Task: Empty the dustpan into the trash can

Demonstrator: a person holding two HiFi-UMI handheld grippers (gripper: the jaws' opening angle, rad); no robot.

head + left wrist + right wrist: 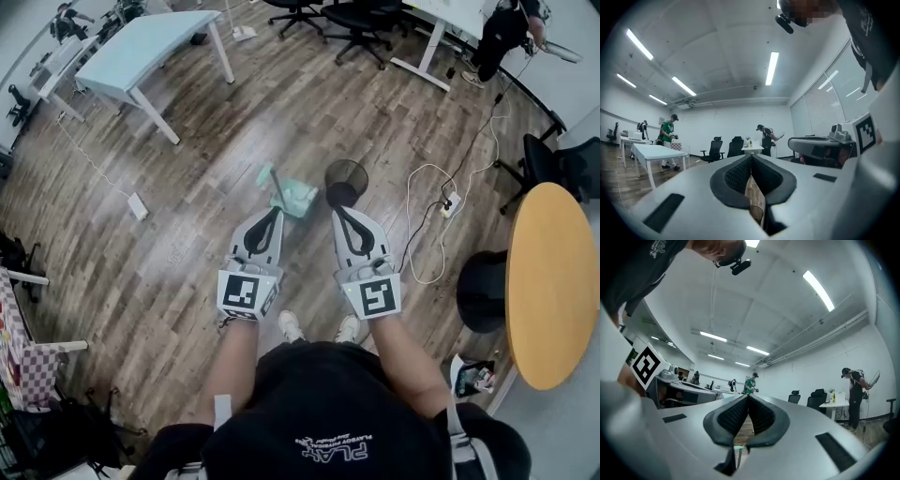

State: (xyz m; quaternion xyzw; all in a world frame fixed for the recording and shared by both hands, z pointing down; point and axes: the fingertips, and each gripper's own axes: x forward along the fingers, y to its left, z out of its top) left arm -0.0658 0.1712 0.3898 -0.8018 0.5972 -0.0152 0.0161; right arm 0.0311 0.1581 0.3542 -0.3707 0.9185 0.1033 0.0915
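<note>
A mint-green dustpan point(294, 196) with a long handle sits on the wood floor just ahead of my feet. A black mesh trash can point(346, 180) stands right beside it, on its right. My left gripper point(274, 215) hovers in front of me, its tip short of the dustpan; its jaws are shut with nothing between them. My right gripper point(342, 216) hangs alongside, tip just short of the trash can, also shut and empty. In the left gripper view the pads of the left gripper point(751, 156) meet. Below the closed right gripper point(748, 396) a sliver of the green dustpan point(738, 447) shows.
A white table point(150, 47) stands at the far left, office chairs point(356, 19) at the back. A round wooden table point(553, 281) and a black cylinder point(483, 291) are at the right. A power strip with white cables point(448, 204) lies on the floor. People stand at the room's far side.
</note>
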